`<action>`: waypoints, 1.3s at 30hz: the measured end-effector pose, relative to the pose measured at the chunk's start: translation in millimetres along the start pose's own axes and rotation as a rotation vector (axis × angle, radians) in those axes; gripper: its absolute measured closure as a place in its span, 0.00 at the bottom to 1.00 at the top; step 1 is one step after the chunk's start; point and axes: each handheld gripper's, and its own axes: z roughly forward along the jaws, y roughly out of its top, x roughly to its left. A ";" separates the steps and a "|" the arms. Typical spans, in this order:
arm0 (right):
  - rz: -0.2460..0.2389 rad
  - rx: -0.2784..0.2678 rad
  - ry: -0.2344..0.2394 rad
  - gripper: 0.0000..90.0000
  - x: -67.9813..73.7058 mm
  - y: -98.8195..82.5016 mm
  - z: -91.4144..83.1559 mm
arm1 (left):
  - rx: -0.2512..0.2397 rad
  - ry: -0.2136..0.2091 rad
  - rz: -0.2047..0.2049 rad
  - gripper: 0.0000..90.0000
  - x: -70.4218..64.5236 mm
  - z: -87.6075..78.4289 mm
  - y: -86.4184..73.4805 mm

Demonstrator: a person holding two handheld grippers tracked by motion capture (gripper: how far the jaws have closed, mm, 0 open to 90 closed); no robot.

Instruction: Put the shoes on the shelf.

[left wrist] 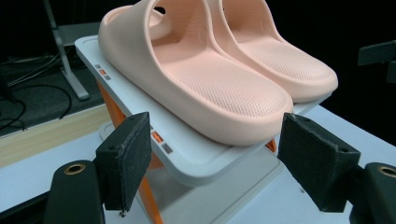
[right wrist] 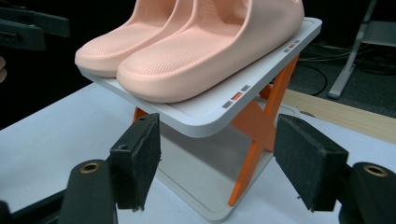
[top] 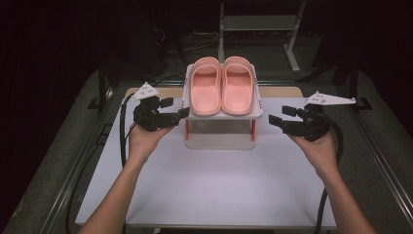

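Observation:
A pair of pink slippers (top: pixel 221 87) lies side by side, toes away from me, on the top shelf of a small white rack (top: pixel 224 116) with orange cross legs. My left gripper (top: pixel 176 107) is open just off the rack's left edge, with nothing between its pads. My right gripper (top: pixel 281 115) is open a short way off the rack's right edge, also empty. In the left gripper view the open jaws (left wrist: pixel 217 140) frame the shelf corner (left wrist: pixel 196 158) and the nearer slipper's heel (left wrist: pixel 210 88). In the right gripper view the jaws (right wrist: pixel 217 140) frame the shelf corner (right wrist: pixel 210 119) and an orange leg (right wrist: pixel 257 126).
The rack stands on a white table top (top: pixel 209 185) with a wooden strip (top: pixel 277 91) along its far edge. A metal stand (top: pixel 258 22) and cables sit on the dark floor behind. Each gripper trails a black cable (top: pixel 122 131) over the table's side.

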 end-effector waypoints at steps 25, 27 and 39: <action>0.026 0.013 -0.007 0.30 -5.0 -36.3 -16.6 | 0.010 0.003 0.021 0.16 -2.7 -14.8 -36.1; 0.028 0.013 -0.006 0.30 -5.1 -38.7 -17.7 | 0.002 -0.003 0.018 0.16 -2.4 -16.2 -38.9; 0.042 0.020 -0.001 0.30 -4.1 -54.1 -25.7 | 0.008 0.012 0.028 0.12 -2.3 -22.2 -53.7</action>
